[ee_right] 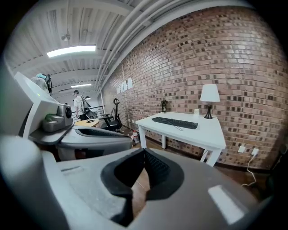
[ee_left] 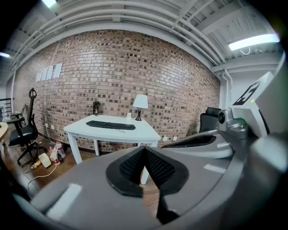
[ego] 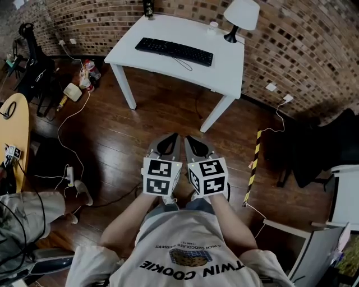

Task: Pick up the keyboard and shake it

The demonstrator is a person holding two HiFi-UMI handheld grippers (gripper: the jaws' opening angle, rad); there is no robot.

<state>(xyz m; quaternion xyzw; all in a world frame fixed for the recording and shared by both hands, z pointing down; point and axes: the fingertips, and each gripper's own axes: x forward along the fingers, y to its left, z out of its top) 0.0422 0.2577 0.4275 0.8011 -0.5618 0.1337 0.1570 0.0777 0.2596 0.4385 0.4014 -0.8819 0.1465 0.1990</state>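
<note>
- Head view: the left gripper [ego: 167, 147] and right gripper [ego: 197, 148] are held side by side, just beside each other over the dark wooden floor [ego: 140, 129], both pointing to 12 o'clock.
- The long black plastic keyboard [ego: 174, 51] lies flat on the white rectangular surface [ego: 224, 67], well apart from both grippers at their 12 o'clock. A thin cord trails from it across the surface.
- A lamp with a white shade and a black base [ego: 241, 17] stands at the keyboard's 2 o'clock, against the red-brown brick wall [ego: 291, 50].
- Left gripper view: the left gripper's [ee_left: 145, 155] jaws are pressed together with nothing between them. The keyboard [ee_left: 110, 125] rests on the surface at 11 o'clock, far ahead. The right gripper shows at 3 o'clock.
- Right gripper view: the right gripper's [ee_right: 144, 157] jaws meet at the tips and hold nothing. The keyboard [ee_right: 174, 122] sits on the surface at 1 o'clock, untouched, and the left gripper shows at 9 o'clock.
</note>
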